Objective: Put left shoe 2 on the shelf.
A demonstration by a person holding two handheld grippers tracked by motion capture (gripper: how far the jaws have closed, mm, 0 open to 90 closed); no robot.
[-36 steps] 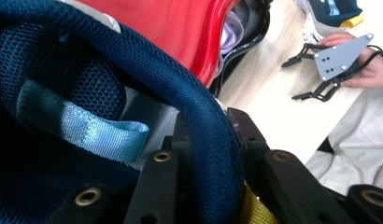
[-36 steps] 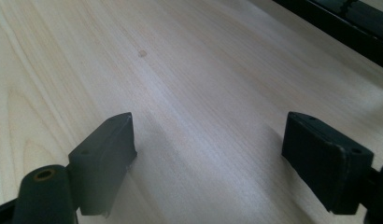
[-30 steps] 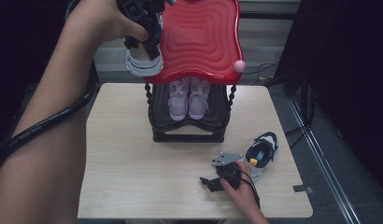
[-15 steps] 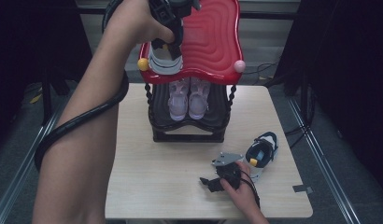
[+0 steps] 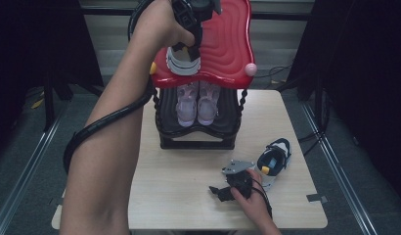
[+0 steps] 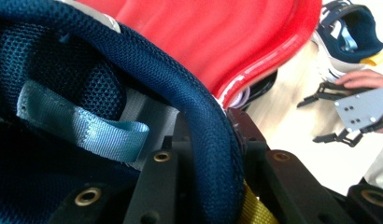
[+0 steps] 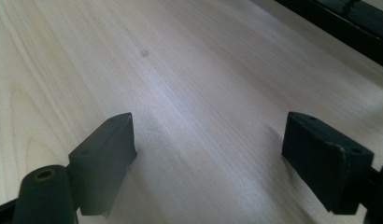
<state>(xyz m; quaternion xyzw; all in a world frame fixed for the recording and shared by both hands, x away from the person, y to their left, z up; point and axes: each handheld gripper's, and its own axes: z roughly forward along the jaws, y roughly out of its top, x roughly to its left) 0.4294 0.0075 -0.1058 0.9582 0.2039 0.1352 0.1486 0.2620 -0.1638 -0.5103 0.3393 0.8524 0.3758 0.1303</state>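
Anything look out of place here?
Only the split navy pair: one shoe lies alone on the table beside the idle, open right gripper, while the left gripper holds its mate over the rack's red top shelf.

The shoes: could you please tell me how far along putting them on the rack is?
Done: a pink pair sits on the lower shelf. In hand: the left hand-held gripper holds a navy shoe over the red top shelf. Left: its mate lies on the table.
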